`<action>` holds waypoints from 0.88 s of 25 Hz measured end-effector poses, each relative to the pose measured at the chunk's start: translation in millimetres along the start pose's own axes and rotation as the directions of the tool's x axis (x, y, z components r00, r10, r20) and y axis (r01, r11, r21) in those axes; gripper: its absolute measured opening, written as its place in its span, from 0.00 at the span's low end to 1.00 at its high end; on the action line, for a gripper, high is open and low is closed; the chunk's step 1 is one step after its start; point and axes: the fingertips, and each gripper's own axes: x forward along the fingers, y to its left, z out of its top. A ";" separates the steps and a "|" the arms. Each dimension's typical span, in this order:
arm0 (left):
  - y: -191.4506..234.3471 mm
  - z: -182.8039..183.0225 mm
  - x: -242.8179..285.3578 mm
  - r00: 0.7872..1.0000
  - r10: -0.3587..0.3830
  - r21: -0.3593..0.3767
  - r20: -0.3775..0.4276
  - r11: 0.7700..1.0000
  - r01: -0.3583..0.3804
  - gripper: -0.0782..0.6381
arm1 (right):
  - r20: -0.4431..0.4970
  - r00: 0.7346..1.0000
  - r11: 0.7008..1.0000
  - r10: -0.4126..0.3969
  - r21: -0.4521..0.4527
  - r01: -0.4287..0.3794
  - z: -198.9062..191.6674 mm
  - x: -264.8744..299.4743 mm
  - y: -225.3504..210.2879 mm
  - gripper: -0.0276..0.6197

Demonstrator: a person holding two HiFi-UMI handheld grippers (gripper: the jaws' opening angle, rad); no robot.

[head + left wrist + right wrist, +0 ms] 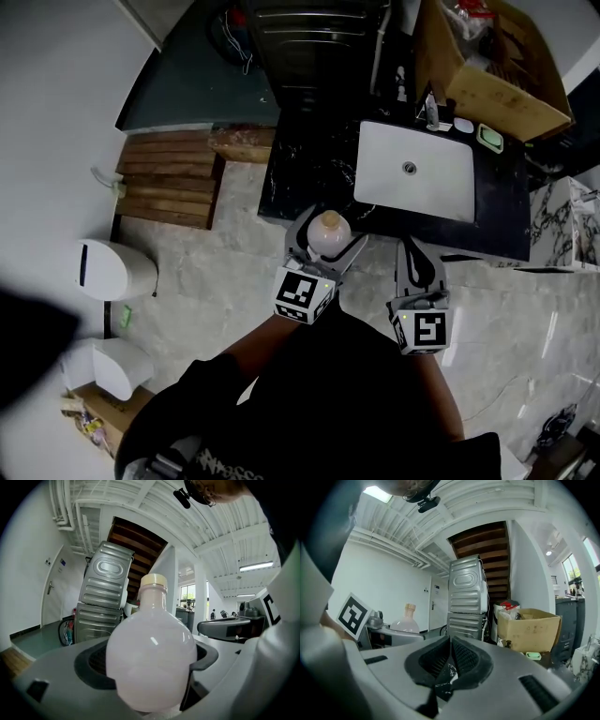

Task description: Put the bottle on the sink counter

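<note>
A round pale pink bottle (328, 232) with a cream cap stands upright between the jaws of my left gripper (327, 240), which is shut on its belly. In the left gripper view the bottle (151, 652) fills the middle. In the head view it hangs just in front of the near edge of the black sink counter (305, 178), left of the white basin (415, 172). My right gripper (418, 266) is shut with nothing in it, close to the counter's front edge; from the right gripper view the jaws (451, 663) meet and the bottle (406, 621) shows at the left.
A cardboard box (497, 66), a green soap dish (489, 138) and small bottles (433, 112) stand at the counter's back right. Stacked grey machines (469, 592) rise behind. Wooden slats (169, 178) and a white bin (112, 270) sit on the floor to the left.
</note>
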 end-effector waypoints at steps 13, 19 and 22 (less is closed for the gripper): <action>113.5 9.7 55.7 1.000 -0.002 -0.022 0.013 1.000 0.002 0.68 | -0.041 0.998 0.998 -0.040 -0.042 0.038 -0.4 100.9 0.3 0.10; 134.4 2.1 62.8 1.000 0.021 -0.047 0.010 0.999 -0.021 0.68 | -0.059 0.998 1.000 -0.021 -0.023 0.020 -5.2 128.1 4.1 0.10; 142.6 -3.0 72.3 0.999 0.039 -0.051 -0.003 0.998 -0.039 0.68 | -0.050 0.999 1.000 -0.003 -0.019 0.002 -4.2 143.5 2.0 0.10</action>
